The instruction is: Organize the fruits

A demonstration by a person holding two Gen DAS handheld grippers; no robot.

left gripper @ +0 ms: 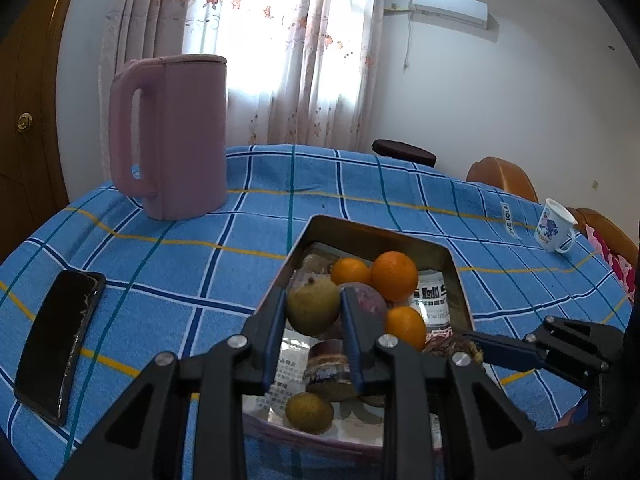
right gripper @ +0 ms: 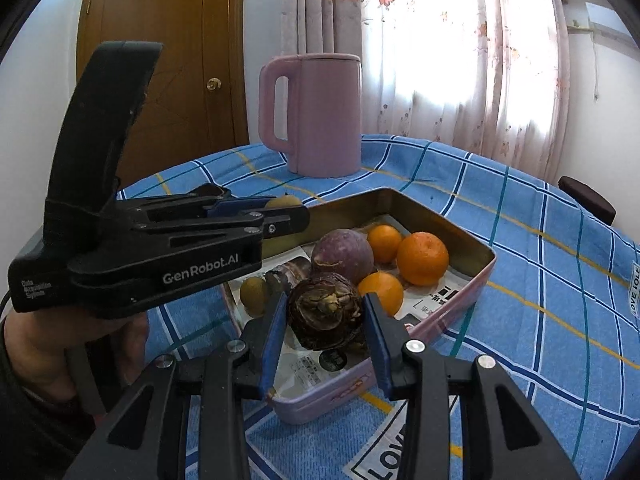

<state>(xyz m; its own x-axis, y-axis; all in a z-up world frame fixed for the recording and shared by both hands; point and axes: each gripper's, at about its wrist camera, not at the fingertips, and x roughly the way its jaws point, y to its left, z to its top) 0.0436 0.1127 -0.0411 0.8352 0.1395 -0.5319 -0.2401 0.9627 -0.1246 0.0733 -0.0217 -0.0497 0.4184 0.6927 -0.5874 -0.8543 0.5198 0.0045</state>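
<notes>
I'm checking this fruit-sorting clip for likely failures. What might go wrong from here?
1. The left gripper holds a round green fruit by its sides above the tin; it may slip and drop onto the oranges.
2. The right gripper straddles a dark mangosteen close to the left one, so the two may collide.

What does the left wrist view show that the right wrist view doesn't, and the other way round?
Only the left wrist view shows the phone, the mug and the air conditioner. Only the right wrist view shows the dark round fruit between the right gripper fingers, and the left gripper body from the side. Both show the tin, the oranges, the pink kettle and the blue checked cloth.
</notes>
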